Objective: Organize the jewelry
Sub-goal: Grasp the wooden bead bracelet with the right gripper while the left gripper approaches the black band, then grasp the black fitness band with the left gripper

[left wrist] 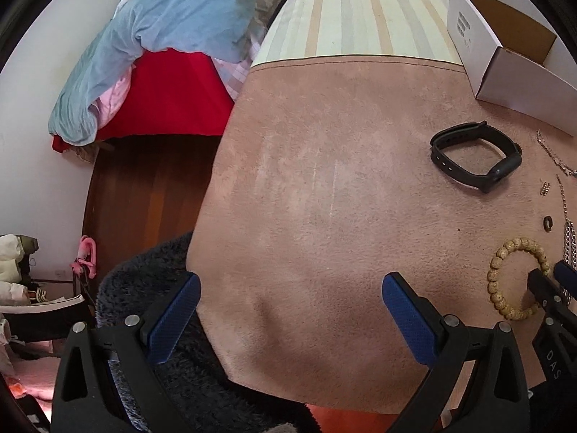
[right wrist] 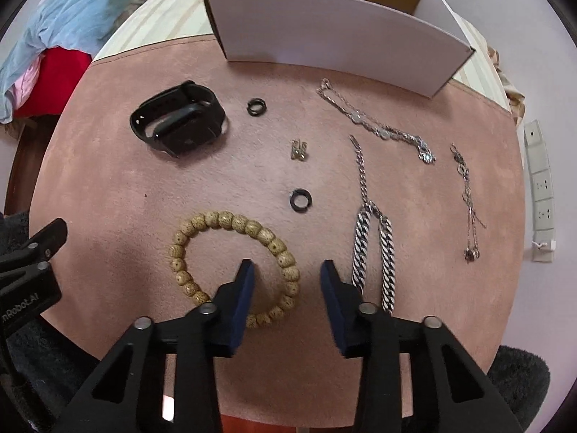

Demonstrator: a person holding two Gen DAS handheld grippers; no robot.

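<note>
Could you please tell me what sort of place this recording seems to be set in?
Probably a bedroom at home: a pile of blue and red bedding lies beside the pink suede-like mat, with dark wooden flooring below and a white wall socket strip.

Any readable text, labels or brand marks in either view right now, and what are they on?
"DAS": white letters on the black body of the right tool, at the edge of the left wrist view; the word may be cut off.
"mRobot.AI": white print on the left tool, seen in the right wrist view.
Dark label blocks on the white box: too small to read.
</note>
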